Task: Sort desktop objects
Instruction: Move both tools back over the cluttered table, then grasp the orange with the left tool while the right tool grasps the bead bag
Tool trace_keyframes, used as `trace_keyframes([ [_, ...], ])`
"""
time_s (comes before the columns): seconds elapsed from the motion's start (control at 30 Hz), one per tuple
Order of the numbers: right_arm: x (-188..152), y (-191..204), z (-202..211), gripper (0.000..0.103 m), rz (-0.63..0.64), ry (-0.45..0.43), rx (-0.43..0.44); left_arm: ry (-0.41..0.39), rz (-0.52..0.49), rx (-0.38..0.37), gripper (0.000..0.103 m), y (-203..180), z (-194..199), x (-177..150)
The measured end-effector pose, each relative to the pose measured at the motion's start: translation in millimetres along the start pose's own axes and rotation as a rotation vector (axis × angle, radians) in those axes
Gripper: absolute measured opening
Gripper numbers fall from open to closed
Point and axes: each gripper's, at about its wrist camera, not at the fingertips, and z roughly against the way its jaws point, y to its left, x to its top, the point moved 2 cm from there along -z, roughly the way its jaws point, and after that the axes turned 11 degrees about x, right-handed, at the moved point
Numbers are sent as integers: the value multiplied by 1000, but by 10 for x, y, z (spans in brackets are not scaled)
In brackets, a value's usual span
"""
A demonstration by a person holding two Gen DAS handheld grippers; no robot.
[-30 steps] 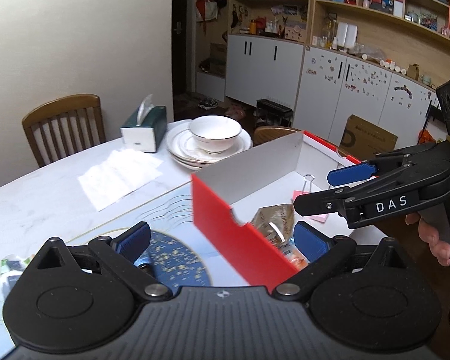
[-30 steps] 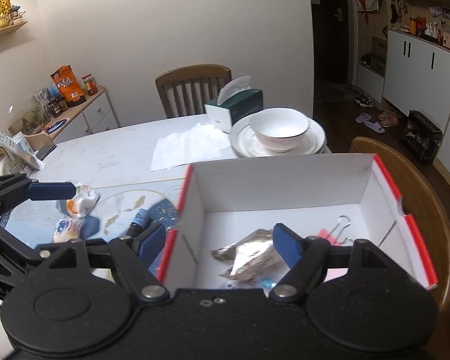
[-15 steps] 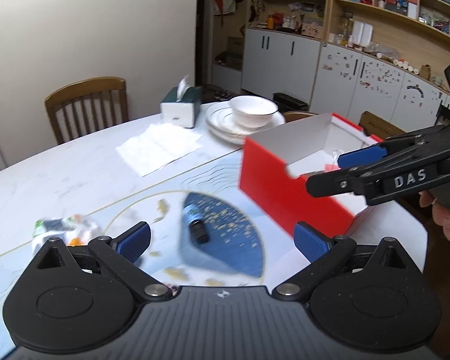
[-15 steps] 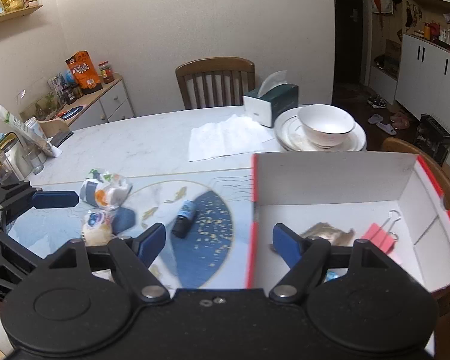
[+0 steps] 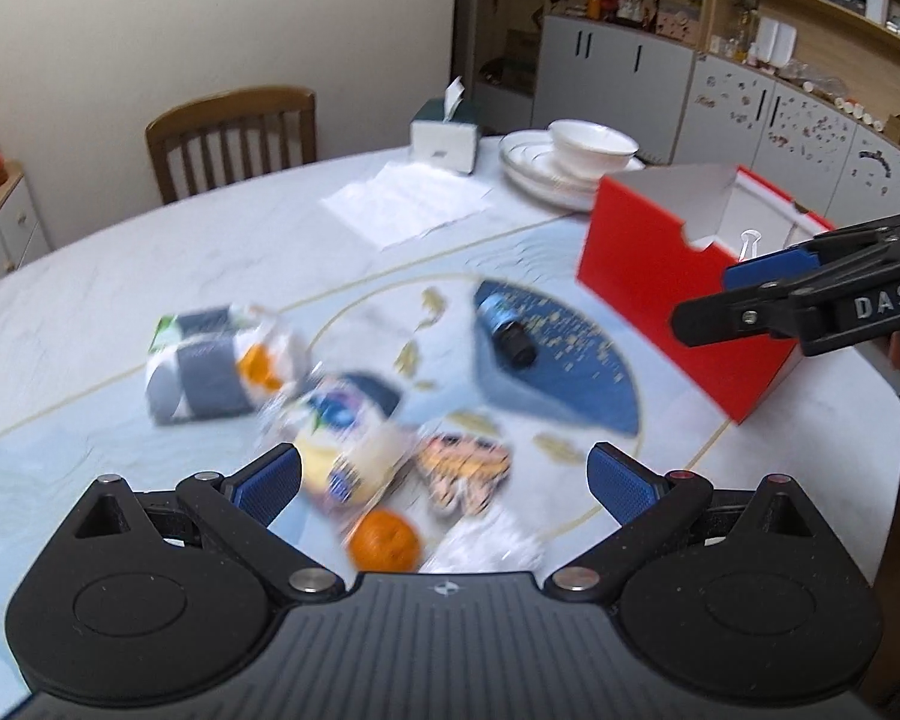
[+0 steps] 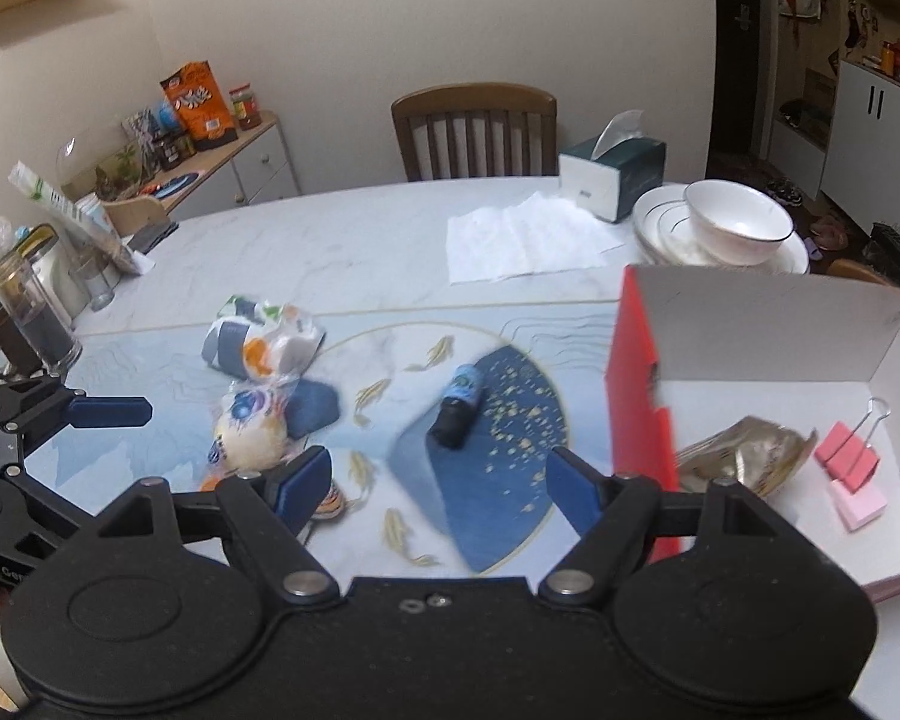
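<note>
Two open tools [image 5: 444, 477] [image 6: 438, 483] over snack packs [image 5: 342, 438] w/ bottle [image 6: 457, 405] near red box [image 5: 660, 276].

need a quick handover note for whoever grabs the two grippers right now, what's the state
Left gripper: open, empty, above the snack packets and the orange.
Right gripper: open, empty, between the small blue bottle and the red box.
Done: a foil packet and pink binder clips lie in the box.
Left: bottle, packets and orange are on the table mat, not yet boxed.
</note>
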Motion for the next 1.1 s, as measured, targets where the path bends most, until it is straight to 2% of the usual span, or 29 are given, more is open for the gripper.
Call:
trace_keyframes([
  [0.43,-245,347,-225,78,50,57,3,85,23,41,101,302,-270,-224],
  [0.6,-388,526,-340,78,93,99,19,138,42,17,101,337,-389,-295],
  [0.9,-617,795,-651,78,164,180,58,200,80,-10,88,335,-549,-285],
  [1.1,-661,939,-834,76,230,171,39,224,115,-34,82,328,-591,-254],
])
